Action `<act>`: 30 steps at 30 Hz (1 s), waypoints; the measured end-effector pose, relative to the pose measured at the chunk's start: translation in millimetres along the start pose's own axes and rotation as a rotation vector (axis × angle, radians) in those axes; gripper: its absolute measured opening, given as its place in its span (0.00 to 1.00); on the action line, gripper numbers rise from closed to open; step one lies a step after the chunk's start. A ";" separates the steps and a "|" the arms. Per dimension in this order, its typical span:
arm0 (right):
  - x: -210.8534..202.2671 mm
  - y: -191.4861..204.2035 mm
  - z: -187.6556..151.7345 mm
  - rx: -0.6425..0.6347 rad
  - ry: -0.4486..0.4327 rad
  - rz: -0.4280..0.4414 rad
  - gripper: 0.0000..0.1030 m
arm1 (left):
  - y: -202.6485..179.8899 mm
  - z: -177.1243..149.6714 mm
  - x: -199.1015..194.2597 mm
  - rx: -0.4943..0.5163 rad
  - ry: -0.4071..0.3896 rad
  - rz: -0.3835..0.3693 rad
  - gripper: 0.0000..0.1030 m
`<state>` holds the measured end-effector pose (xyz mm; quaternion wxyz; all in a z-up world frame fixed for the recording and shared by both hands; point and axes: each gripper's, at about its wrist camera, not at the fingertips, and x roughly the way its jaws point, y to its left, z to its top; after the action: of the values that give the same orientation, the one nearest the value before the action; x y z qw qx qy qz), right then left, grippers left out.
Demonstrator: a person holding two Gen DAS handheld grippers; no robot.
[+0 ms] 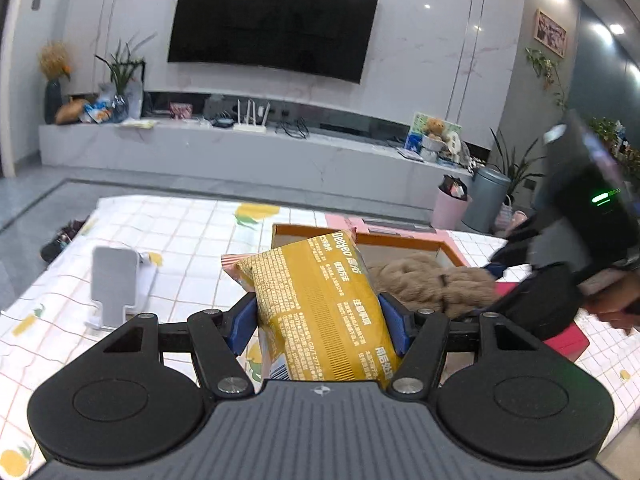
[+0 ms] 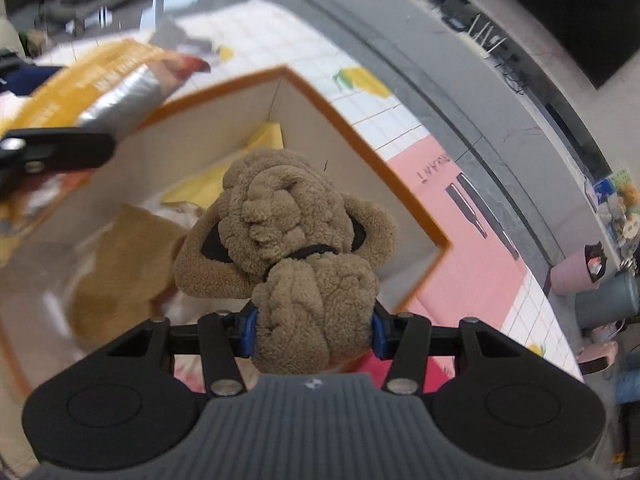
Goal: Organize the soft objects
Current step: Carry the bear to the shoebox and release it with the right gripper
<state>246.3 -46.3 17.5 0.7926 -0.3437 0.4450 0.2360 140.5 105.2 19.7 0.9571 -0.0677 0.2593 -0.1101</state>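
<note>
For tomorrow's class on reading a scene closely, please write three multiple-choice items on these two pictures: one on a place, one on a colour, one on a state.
1. Where is the plush toy?
A. On the floor
B. Over the open cardboard box
C. On the shelf under the TV

2. What colour is most of the snack bag in the left claw?
A. Yellow
B. Green
C. Purple

3. What is the state of the right claw?
A. Open and empty
B. Out of sight
C. Closed on the plush toy

Answers:
1 B: the right wrist view shows the toy above the box's inside.
2 A: the bag's printed face is yellow in the left wrist view.
3 C: its blue pads press the toy's sides.
</note>
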 end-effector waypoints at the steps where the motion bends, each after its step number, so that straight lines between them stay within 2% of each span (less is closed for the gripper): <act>1: 10.5 1.9 3.7 -0.015 0.027 -0.012 0.49 | 6.7 -0.1 -1.2 -0.004 -0.003 0.001 0.71; 6: 42.8 10.3 1.5 -0.051 0.095 -0.088 0.50 | 13.5 -1.0 -2.8 0.004 -0.011 0.003 0.71; 9: 58.8 17.6 -0.8 -0.116 0.139 -0.190 0.62 | 14.3 -5.9 -6.1 0.002 -0.006 0.008 0.71; 11: 51.9 26.6 -6.8 -0.178 0.141 -0.196 0.80 | 13.8 -5.9 -7.3 0.011 -0.005 0.015 0.71; 16: 14.3 30.6 -14.4 -0.169 0.118 -0.133 0.90 | 12.4 -0.1 -14.3 0.003 -0.024 0.010 0.71; 19: -14.8 17.2 -19.0 -0.107 0.038 -0.104 0.90 | 13.2 1.5 -17.7 -0.005 -0.036 0.008 0.71; 21: -22.7 2.7 -16.0 -0.002 -0.005 -0.051 0.81 | 13.5 2.5 -19.0 -0.005 -0.039 0.015 0.71; 22: -21.7 -5.5 -12.3 0.054 -0.015 -0.009 0.62 | 14.5 2.2 -18.1 -0.006 -0.040 0.018 0.71; 23: -18.0 -7.8 -9.3 0.108 -0.015 0.026 0.36 | 15.5 2.1 -17.4 -0.009 -0.039 0.020 0.71; 25: -10.0 -14.3 -3.2 0.185 -0.012 0.049 0.07 | 17.4 2.1 -16.4 -0.027 -0.033 0.013 0.71; 28: 8.6 -12.7 1.7 0.258 -0.035 0.038 0.05 | 19.9 0.3 -13.7 -0.036 -0.025 0.007 0.71; 30: 23.2 -14.3 5.2 0.289 -0.008 0.083 0.05 | 19.7 -0.2 -11.6 -0.027 -0.021 0.012 0.71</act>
<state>270.4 -50.1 4.1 0.8251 -0.2062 0.4852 0.2032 134.1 127.1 21.4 0.9594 -0.0805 0.2510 -0.1000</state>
